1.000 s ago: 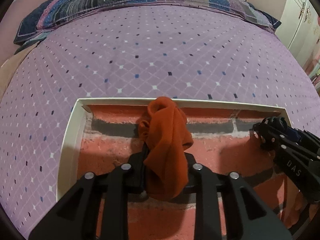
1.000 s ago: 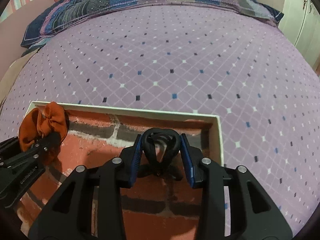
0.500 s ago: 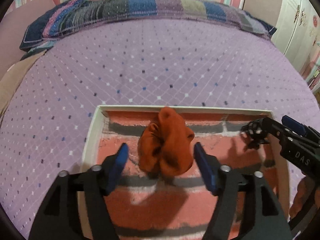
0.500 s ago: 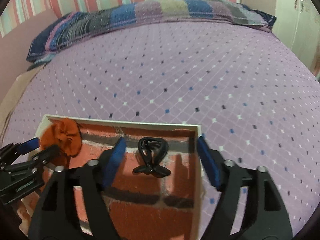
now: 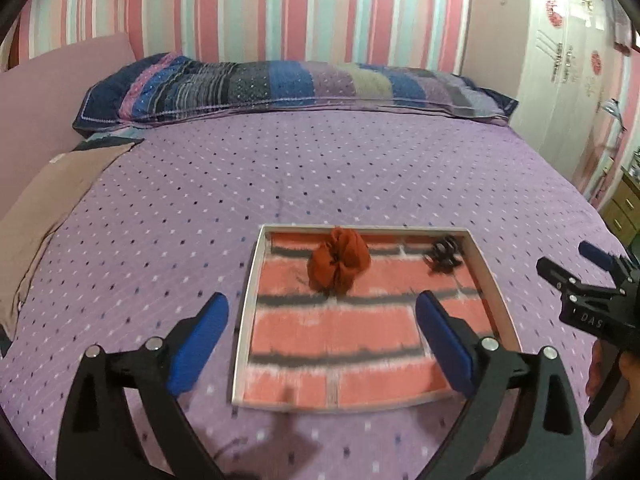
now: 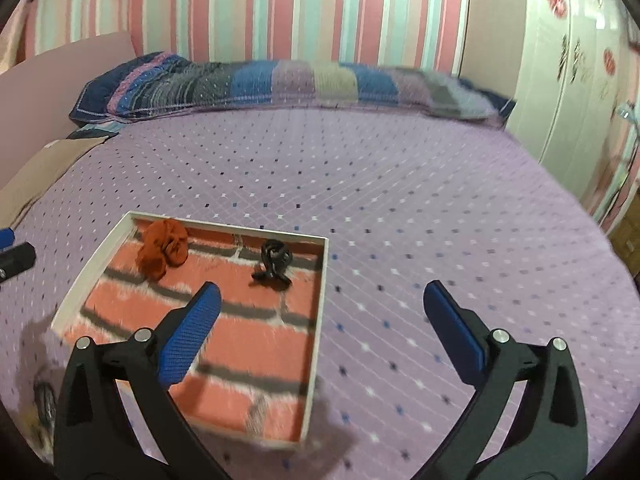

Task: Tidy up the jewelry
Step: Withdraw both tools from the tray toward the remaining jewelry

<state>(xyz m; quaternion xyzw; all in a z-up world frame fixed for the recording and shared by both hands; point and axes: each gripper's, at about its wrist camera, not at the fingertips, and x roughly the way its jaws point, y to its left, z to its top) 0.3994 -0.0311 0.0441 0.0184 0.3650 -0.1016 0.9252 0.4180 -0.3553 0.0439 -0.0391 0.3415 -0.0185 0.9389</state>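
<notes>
Black hair clip (image 6: 273, 265) lies in tray (image 6: 316, 320), loop end pointing away.

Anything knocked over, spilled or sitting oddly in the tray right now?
Nothing stands out. The orange scrunchie and black hair clip lie apart near the far wall of the tray, which sits flat on the bed. Both grippers are open and empty.
</notes>
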